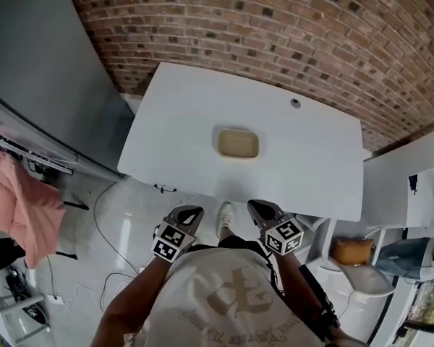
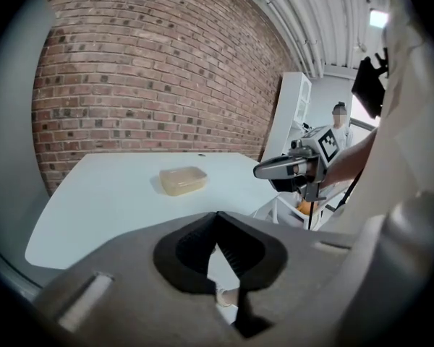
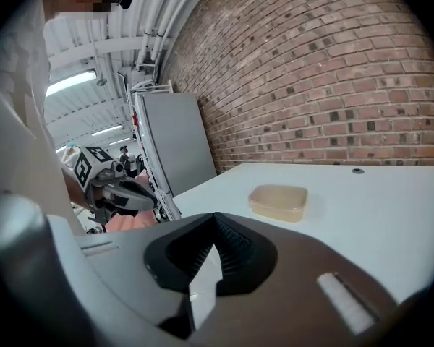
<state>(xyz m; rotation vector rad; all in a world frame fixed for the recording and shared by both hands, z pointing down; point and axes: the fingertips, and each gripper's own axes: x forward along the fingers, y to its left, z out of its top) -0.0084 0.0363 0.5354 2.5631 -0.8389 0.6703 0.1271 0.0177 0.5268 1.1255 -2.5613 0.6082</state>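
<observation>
My left tongs (image 2: 217, 215) are closed. The two tips meet and nothing is between them. My right tongs (image 3: 215, 217) are the same, tips together and empty. I hold both low in front of my body, just before the near edge of the table (image 1: 311, 172) and not over it. They are near each other but do not touch.

The box (image 1: 238, 143) is shallow and beige with round corners, and I think it has a lid. It lies flat near the middle of the white table, well apart from both tongs. Farther back on the right there is a small round hole (image 1: 295, 103) in the table top, and behind the table stands the brick wall (image 1: 275, 20).

I see some dangers here. With closed tips, any contact would only push the box. The table top looks smooth, so I judge the box would slide away toward the wall and not stay in place. The tongs are lower than I like, so going forward they could knock the table edge. Because they are close together, they could also strike one another. The box looks like thin plastic, and a hard squeeze may bend it or open the lid. I cannot tell what is inside. By my shoe (image 1: 225, 219) thin cables (image 1: 108, 244) lie on the floor, and a careless step could catch one.
</observation>
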